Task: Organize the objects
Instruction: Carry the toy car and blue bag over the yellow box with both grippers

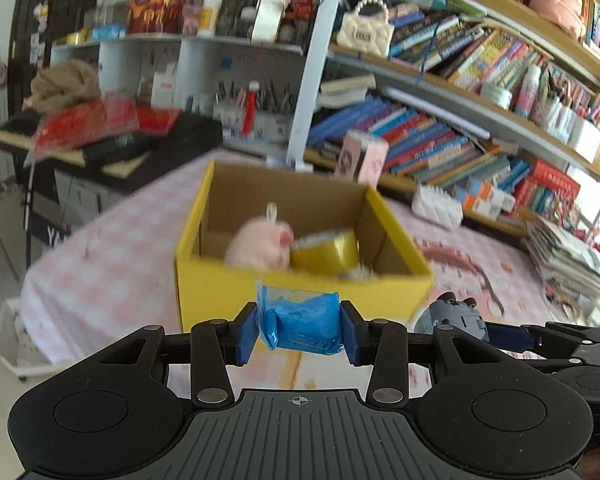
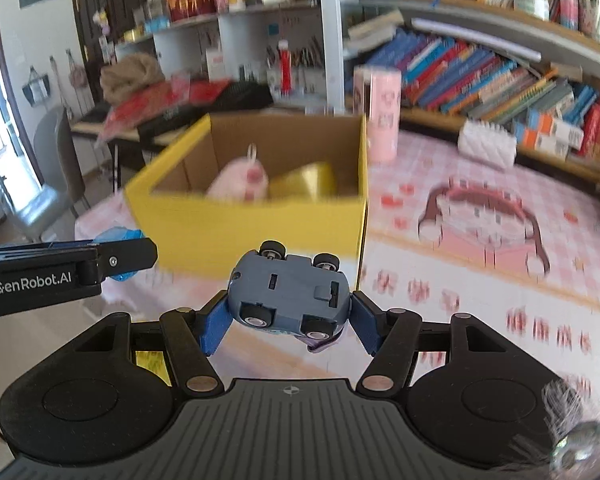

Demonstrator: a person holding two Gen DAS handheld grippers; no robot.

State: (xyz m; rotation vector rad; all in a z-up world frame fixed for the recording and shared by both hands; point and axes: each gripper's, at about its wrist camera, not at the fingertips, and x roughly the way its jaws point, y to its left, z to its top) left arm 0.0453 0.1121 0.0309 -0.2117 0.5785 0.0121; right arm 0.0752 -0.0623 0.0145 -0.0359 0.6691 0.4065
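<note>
My left gripper (image 1: 300,326) is shut on a blue plastic bag roll (image 1: 306,322) and holds it just in front of the yellow cardboard box (image 1: 260,296). My right gripper (image 2: 290,316) is shut on a grey-blue toy car (image 2: 288,294), held wheels up, short of the box's (image 2: 260,228) near wall. Inside the box lie a pink plush toy (image 1: 260,242) and a yellow tape roll (image 1: 328,248); both also show in the right wrist view, the plush (image 2: 240,184) and the tape (image 2: 304,182). The toy car (image 1: 456,316) shows at the right of the left wrist view, and the left gripper (image 2: 120,258) at the left of the right wrist view.
The box stands on a table with a pink checked cloth (image 2: 480,280). A pink carton (image 2: 380,114) and a white pack (image 2: 488,144) stand behind it. Bookshelves (image 1: 480,92) run along the back. A black side table (image 1: 100,148) with red items is at the left, stacked papers (image 1: 572,264) at the right.
</note>
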